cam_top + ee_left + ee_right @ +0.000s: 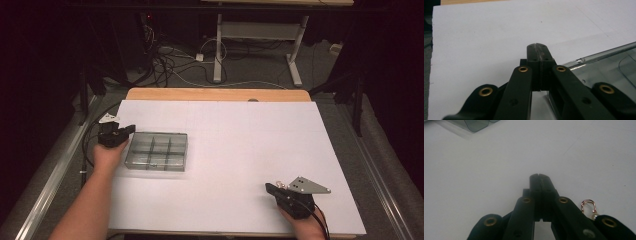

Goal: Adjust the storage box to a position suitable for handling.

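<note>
Two things are in play: a clear compartment box near the counter's left edge, and a small pearl earring on a rose-gold hook near the front right corner. I judge the box light, stiff and slick, best taken across a thin side wall or rim; the earring looks tiny and delicate, best pinched at the hook. Left fingers are pressed shut on nothing, their tips just beside the box's left corner. Right fingers are likewise closed and empty, with the earring lying just beside them on their right, behind the tips.
</note>
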{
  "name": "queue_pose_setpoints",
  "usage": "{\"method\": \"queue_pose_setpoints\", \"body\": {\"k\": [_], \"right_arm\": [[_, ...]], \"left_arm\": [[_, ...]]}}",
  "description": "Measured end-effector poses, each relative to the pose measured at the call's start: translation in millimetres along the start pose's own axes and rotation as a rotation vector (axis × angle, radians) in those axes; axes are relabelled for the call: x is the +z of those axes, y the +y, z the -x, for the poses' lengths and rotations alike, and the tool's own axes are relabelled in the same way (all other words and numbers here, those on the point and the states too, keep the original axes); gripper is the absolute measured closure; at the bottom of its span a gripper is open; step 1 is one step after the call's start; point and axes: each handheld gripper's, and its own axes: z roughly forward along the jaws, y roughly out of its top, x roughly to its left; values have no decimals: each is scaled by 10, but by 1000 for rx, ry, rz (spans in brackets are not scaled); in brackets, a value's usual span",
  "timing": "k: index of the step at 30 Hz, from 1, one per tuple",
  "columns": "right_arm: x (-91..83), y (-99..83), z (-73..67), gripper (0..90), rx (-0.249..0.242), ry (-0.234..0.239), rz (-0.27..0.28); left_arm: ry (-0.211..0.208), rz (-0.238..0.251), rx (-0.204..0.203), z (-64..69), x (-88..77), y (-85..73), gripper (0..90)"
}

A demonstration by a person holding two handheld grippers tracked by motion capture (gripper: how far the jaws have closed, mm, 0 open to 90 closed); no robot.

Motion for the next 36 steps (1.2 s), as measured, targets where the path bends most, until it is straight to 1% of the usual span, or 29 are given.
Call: {"method": "queue_pose_setpoints", "body": {"k": [7, 12, 14, 22, 26, 28, 31, 33, 34, 35, 36], "right_arm": [[-2, -3, -1, 900, -4, -1, -1], [0, -4, -3, 900, -7, 0, -5], [1, -4, -6, 900, -7, -1, -5], [9, -2, -8, 900, -10, -1, -5], [12, -1, -14, 900, -11, -1, -5], [16, 0, -18, 900, -10, -1, -7], [19, 1, -21, 900, -11, 1, -9], [24, 3, -24, 900, -13, 1, -8], [27, 3, -25, 900, -16, 2, -8], [27, 3, -25, 900, -16, 2, -8], [29, 2, -29, 900, -12, 3, -11]], "left_arm": [[-6, 0, 0, 14, 17, -4, 880], [-14, -4, 9, 34, 28, -3, 880], [-15, -6, 3, 36, 29, -2, 880], [-12, -14, 13, 46, 13, -2, 881], [-8, -23, 16, 71, 3, -2, 881], [-7, -27, 19, 102, 4, -1, 881], [-10, -36, 36, 176, 10, 6, 881], [-14, -43, 47, 249, 24, 11, 881], [-13, -50, 56, 339, 41, 20, 881], [-13, -50, 56, 339, 41, 20, 881], [-18, -52, 62, 386, 50, 21, 881]]}}
